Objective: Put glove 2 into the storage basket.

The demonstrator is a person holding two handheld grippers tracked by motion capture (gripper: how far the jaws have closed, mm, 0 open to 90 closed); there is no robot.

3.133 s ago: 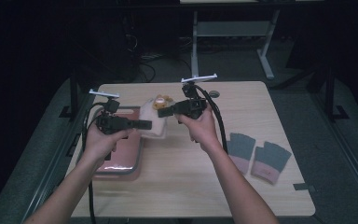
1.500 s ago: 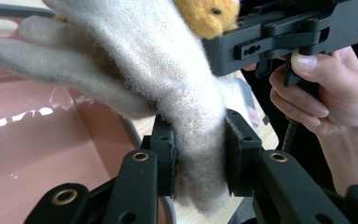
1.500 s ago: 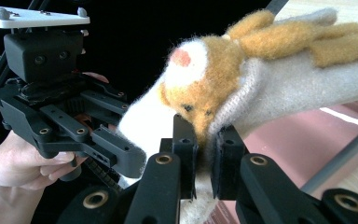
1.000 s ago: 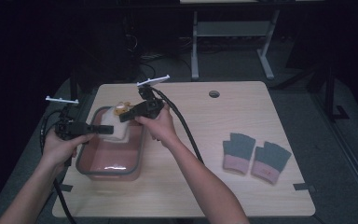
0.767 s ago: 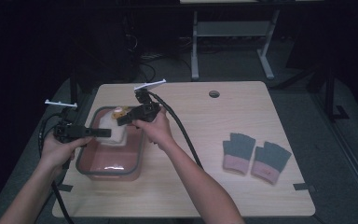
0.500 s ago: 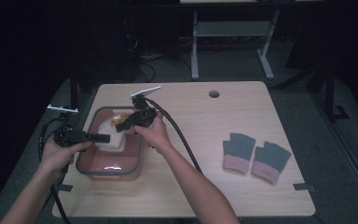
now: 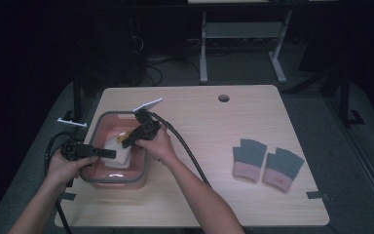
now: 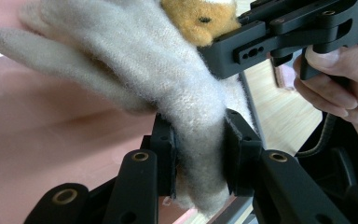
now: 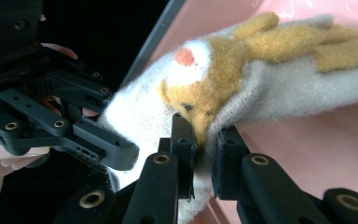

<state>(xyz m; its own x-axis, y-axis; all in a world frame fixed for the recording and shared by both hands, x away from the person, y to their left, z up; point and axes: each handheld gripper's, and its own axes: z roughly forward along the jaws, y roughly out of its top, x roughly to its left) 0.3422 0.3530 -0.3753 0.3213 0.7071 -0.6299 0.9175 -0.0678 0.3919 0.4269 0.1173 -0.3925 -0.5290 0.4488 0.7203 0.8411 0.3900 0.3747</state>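
A cream woolly glove (image 7: 113,150) with an orange animal face (image 9: 214,79) hangs between both grippers, low inside a pink bin with a grey rim (image 7: 119,183). My left gripper (image 7: 111,154) reaches in from the bin's left side and is shut on the glove's cuff (image 8: 200,144). My right gripper (image 7: 123,140) comes from the right, pinching the fabric (image 9: 205,135) just under the animal face; its jaws have just opened a touch, the fabric still between them. The left gripper view also has the right gripper (image 8: 279,37) close above.
A pair of grey and pink fingerless gloves (image 7: 268,161) lies on the wooden table (image 7: 199,122) at the right. A cable hole (image 7: 223,98) sits near the far edge. Cables trail from both grippers across the table's left half.
Both hands have sunk, lowering the glove from above the bin's far edge down into the bin. The grips on the glove look the same.
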